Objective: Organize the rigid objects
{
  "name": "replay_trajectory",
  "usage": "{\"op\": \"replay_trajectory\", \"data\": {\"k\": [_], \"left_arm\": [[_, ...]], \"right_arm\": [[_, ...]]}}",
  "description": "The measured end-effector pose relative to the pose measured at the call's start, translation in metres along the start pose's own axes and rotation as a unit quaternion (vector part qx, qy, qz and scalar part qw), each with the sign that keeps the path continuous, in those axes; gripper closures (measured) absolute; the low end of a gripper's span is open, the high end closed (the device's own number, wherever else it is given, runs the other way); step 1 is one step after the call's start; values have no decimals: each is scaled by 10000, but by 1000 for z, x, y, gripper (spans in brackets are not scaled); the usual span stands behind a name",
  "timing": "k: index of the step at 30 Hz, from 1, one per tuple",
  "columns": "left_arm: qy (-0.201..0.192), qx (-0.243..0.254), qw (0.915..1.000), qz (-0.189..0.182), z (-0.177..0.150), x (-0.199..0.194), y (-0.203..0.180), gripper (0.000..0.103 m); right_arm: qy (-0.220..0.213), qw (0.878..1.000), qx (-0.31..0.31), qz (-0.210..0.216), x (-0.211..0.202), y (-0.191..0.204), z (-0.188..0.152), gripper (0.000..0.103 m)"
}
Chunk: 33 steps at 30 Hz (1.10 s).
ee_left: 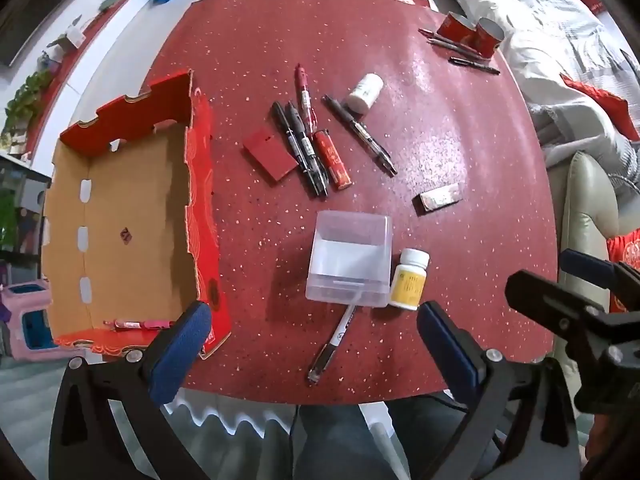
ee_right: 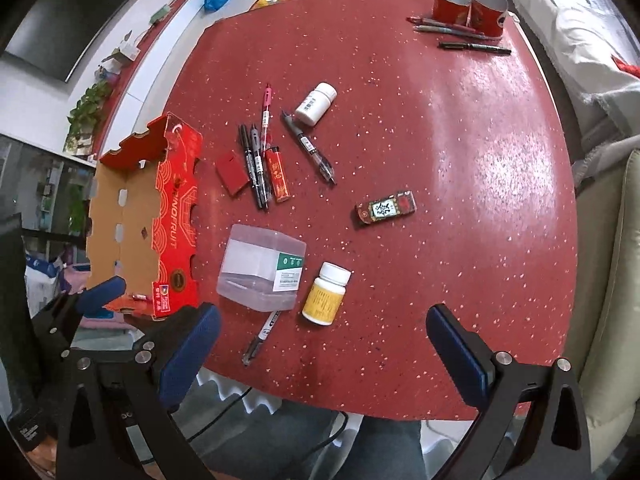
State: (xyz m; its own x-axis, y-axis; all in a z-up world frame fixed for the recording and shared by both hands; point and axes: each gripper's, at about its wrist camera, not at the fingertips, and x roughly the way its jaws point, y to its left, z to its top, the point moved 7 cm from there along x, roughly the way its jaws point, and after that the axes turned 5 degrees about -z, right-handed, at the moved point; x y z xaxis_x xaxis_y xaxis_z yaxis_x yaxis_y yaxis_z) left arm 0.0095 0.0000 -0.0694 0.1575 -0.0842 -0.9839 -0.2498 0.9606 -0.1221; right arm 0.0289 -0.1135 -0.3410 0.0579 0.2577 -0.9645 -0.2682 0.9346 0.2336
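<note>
Both grippers, left gripper (ee_left: 314, 344) and right gripper (ee_right: 324, 344), hang wide apart and empty over the near edge of the red table (ee_right: 460, 160). Left of the clear plastic box (ee_right: 260, 268) stands the cardboard tray (ee_right: 132, 224); pens (ee_right: 256, 164) lie beyond the box, and the yellow pill bottle (ee_right: 325, 294) stands just to its right.

Left gripper: our left gripper (ee_left: 314, 344) hangs with its jaws spread wide and nothing between the blue pads (ee_left: 182, 350).
Right gripper: our right gripper (ee_right: 322, 354) is equally wide apart, its pads (ee_right: 456, 354) bare.
Relative pose: in the left wrist view we see the right gripper (ee_left: 568, 284) just to our right, at about the same height; in the right wrist view the left gripper (ee_right: 86, 300) sits just to the left.
Legs: our jeans-clad legs (ee_left: 340, 444) show below both grippers.
</note>
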Motion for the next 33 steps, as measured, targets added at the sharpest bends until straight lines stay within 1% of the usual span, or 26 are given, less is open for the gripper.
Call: {"op": "replay_trajectory", "data": {"k": [5, 10, 13, 20, 23, 27, 29, 33], "left_arm": [[23, -81, 10000, 22, 2, 0, 1, 0], [-30, 3, 10000, 86, 0, -2, -1, 0], [29, 9, 10000, 61, 3, 1, -1, 0], [41, 82, 9999, 134, 2, 6, -4, 0], [125, 90, 9996, 236, 0, 9, -3, 0], [196, 95, 9995, 226, -2, 12, -3, 0], [250, 118, 9990, 342, -2, 11, -1, 0], [117, 135, 9996, 231, 1, 9, 0, 0]], "right_arm": [[7, 10000, -71, 50, -2, 0, 2, 0], [21, 10000, -25, 69, -2, 0, 3, 0], [31, 10000, 5, 66, -1, 0, 3, 0], [90, 9999, 42, 85, 3, 1, 0, 0], [102, 9999, 24, 34, 5, 0, -1, 0], [78, 10000, -11, -31, 5, -2, 0, 0], [76, 9999, -34, -86, 5, -2, 0, 0], [51, 9998, -101, -174, 3, -2, 2, 0]]}}
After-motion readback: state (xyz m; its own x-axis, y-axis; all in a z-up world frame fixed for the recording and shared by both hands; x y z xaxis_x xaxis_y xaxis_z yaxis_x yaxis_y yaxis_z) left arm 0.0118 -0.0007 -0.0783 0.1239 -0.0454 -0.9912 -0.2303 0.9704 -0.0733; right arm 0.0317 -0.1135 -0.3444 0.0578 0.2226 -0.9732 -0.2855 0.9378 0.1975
